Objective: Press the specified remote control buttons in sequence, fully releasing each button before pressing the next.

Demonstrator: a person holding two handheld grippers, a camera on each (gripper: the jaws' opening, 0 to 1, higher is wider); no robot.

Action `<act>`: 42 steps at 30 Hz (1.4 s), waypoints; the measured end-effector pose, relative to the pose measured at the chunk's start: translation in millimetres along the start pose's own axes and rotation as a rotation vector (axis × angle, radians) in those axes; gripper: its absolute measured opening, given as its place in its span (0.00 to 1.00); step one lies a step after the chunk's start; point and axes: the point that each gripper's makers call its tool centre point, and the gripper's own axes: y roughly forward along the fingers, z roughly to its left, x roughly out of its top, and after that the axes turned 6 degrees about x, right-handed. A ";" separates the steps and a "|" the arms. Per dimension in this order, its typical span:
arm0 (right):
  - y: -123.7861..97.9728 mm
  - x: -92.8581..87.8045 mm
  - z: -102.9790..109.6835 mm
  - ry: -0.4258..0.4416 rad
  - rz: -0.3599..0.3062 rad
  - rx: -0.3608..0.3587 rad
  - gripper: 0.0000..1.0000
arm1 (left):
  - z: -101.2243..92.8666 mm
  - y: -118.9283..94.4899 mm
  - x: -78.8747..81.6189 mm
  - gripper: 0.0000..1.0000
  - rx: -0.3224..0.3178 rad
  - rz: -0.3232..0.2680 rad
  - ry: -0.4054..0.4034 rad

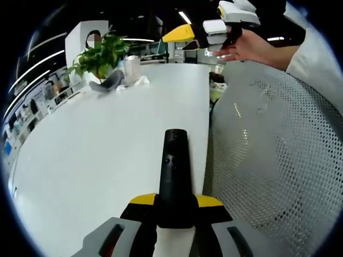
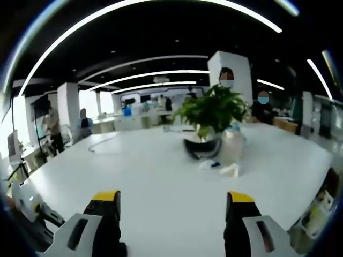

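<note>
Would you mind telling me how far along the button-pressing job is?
Done: the left hand-held gripper clamps the black remote over the white table. In hand: nothing is pressing; the right hand-held gripper is open, away from it. Left: apparently the presses; none can be confirmed.

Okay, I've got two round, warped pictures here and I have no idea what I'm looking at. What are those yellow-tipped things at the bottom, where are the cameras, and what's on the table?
These are two fisheye cameras, each riding on a handheld two-jaw gripper that a person carries, one in each hand. There is no robot arm.

In the left gripper view, the left gripper rises from the bottom, its yellow-tipped jaws closed on a black remote control that points away over the white table. At the top right, the person's hand holds the right gripper up in the air. The grey mesh on the right looks like a chair back.

In the right gripper view, the right gripper has its jaws apart with nothing between them. Ahead on the table stand a potted plant and a clear container, with some small white items I cannot identify. People stand in the background.
</note>
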 end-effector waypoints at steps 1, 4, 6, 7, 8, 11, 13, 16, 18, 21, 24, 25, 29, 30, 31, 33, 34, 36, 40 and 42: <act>0.1 -0.5 0.1 0.000 0.003 0.000 0.78 | 0.3 0.0 0.0 0.25 -0.002 0.000 0.002; 0.3 -0.6 1.3 -0.006 0.005 0.003 0.77 | 0.8 -0.2 -0.1 0.25 -0.009 0.001 0.006; 0.8 -0.5 2.9 -0.007 0.004 0.011 0.77 | 1.0 -0.3 -0.3 0.25 -0.016 0.004 0.011; 0.9 -0.7 3.1 -0.008 0.005 0.011 0.77 | 1.5 -0.3 -0.4 0.25 -0.017 0.005 0.014; 1.5 -1.7 3.2 -0.010 0.012 0.012 0.77 | 3.6 0.3 0.4 0.25 -0.017 0.005 0.015; 1.9 -3.3 3.3 -0.009 0.021 0.011 0.75 | 7.6 0.9 0.6 0.25 -0.020 0.012 0.025; 2.7 -5.3 3.6 -0.002 0.032 0.016 0.75 | 9.7 0.7 0.0 0.25 -0.029 0.023 0.027; 2.7 -5.9 4.0 -0.008 0.037 0.017 0.75 | 12.8 1.4 1.1 0.25 -0.034 0.029 0.041; 2.9 -5.9 4.3 -0.008 0.038 0.018 0.74 | 16.4 0.1 -0.1 0.25 -0.041 0.040 0.040; 3.2 -6.5 4.5 -0.002 0.041 0.022 0.74 | 20.7 1.2 0.3 0.25 -0.041 0.048 0.048; 4.1 -7.8 4.5 -0.007 0.048 0.023 0.73 | 26.6 1.1 -0.3 0.25 -0.042 0.068 0.057; 4.7 -9.2 5.1 -0.010 0.057 0.026 0.72 | 28.0 1.5 -0.8 0.25 -0.043 0.074 0.055; 4.9 -9.4 5.8 -0.023 0.061 0.029 0.72 | 36.0 1.8 -2.3 0.25 -0.042 0.095 0.065; 4.8 -9.1 5.8 -0.021 0.060 0.029 0.72 | 37.3 1.7 -2.8 0.25 -0.042 0.097 0.065; 4.8 -9.1 5.3 -0.017 0.060 0.028 0.72 | 38.3 0.8 -3.2 0.25 -0.042 0.102 0.066; 4.8 -8.8 4.8 -0.015 0.059 0.027 0.71 | 39.9 1.0 -3.4 0.25 -0.042 0.108 0.068; 4.9 -8.9 4.7 -0.015 0.059 0.027 0.71 | 40.9 0.9 -3.9 0.25 -0.043 0.112 0.069; 5.4 -9.8 5.3 -0.022 0.065 0.029 0.70 | 42.5 1.4 -4.2 0.25 -0.042 0.126 0.070; 6.9 -12.5 7.9 -0.047 0.083 0.035 0.70 | 47.1 1.6 -6.0 0.25 -0.037 0.163 0.078; 7.0 -12.9 8.0 -0.052 0.084 0.037 0.70 | 49.0 1.5 -6.4 0.25 -0.043 0.170 0.084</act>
